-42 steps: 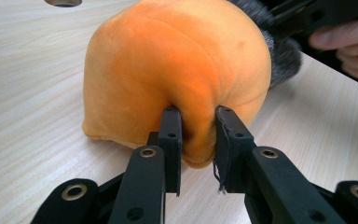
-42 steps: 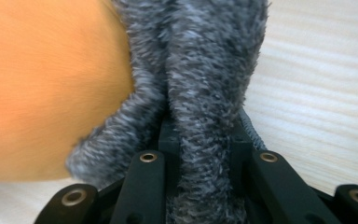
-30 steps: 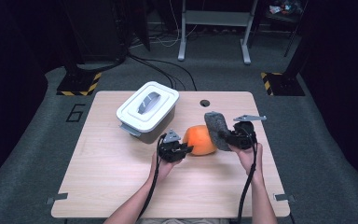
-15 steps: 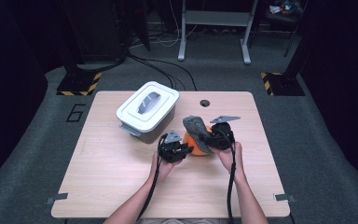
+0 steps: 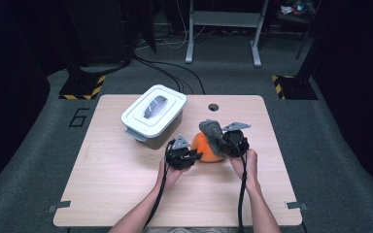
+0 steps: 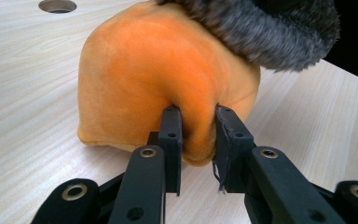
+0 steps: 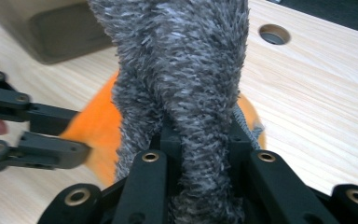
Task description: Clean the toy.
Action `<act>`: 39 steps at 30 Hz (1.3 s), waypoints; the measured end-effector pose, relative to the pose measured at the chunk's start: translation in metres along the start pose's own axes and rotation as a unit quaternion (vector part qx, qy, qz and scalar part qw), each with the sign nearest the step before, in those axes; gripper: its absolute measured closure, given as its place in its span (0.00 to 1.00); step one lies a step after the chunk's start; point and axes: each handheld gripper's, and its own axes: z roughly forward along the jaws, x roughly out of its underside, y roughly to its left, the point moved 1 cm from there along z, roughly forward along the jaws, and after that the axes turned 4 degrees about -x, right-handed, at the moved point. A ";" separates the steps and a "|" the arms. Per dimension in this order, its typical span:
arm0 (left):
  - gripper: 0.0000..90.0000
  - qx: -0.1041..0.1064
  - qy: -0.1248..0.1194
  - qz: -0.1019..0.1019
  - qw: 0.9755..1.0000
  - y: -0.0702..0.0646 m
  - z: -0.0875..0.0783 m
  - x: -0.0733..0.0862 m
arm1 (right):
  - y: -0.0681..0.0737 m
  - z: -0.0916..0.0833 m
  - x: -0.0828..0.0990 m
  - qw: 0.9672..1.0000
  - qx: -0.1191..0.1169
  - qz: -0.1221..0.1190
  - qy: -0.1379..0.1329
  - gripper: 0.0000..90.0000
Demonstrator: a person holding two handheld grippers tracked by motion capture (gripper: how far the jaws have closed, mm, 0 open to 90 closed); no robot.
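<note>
Soft orange plush lump [image 5: 207, 147]: rests on the pale wooden bench [image 5: 126, 194], pinned by the left claw [image 6: 196, 126] pinching a fold. Right claw [image 7: 200, 135]: clamped on a shaggy grey fabric piece [image 7: 186, 70], draped above the lump, likely for covering.

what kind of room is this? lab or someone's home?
Most likely a lab or recording studio, not a home: a lone wooden table on grey carpet, yellow-black hazard-striped floor blocks, loose cables across the floor, and dark surroundings.
</note>
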 end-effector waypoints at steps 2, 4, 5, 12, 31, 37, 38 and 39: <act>0.83 0.002 0.000 -0.001 1.000 0.000 0.000 0.000 | -0.006 0.000 0.003 1.000 0.006 0.003 -0.001 0.84; 0.83 0.004 -0.001 -0.001 1.000 0.000 0.000 0.000 | -0.011 -0.001 0.006 1.000 0.009 0.010 0.000 0.84; 0.83 0.004 -0.002 -0.006 1.000 0.000 0.001 0.000 | -0.014 -0.001 0.007 1.000 0.012 0.017 -0.002 0.84; 0.83 0.006 0.000 -0.015 1.000 0.002 0.001 0.002 | -0.040 0.006 0.023 0.998 0.041 0.050 0.022 0.84; 0.83 0.006 0.000 -0.019 1.000 0.007 0.000 0.003 | -0.067 0.033 0.051 0.991 0.037 0.094 0.089 0.83; 0.83 0.006 0.002 -0.017 1.000 0.009 -0.001 0.003 | -0.063 0.000 0.039 0.994 0.045 0.087 0.046 0.83; 0.83 0.007 0.001 -0.018 1.000 0.009 -0.001 0.003 | -0.061 -0.009 0.034 0.996 0.041 0.078 0.032 0.83; 0.83 0.007 0.001 -0.019 1.000 0.009 -0.001 0.003 | -0.058 -0.014 0.031 0.996 0.037 0.076 0.023 0.83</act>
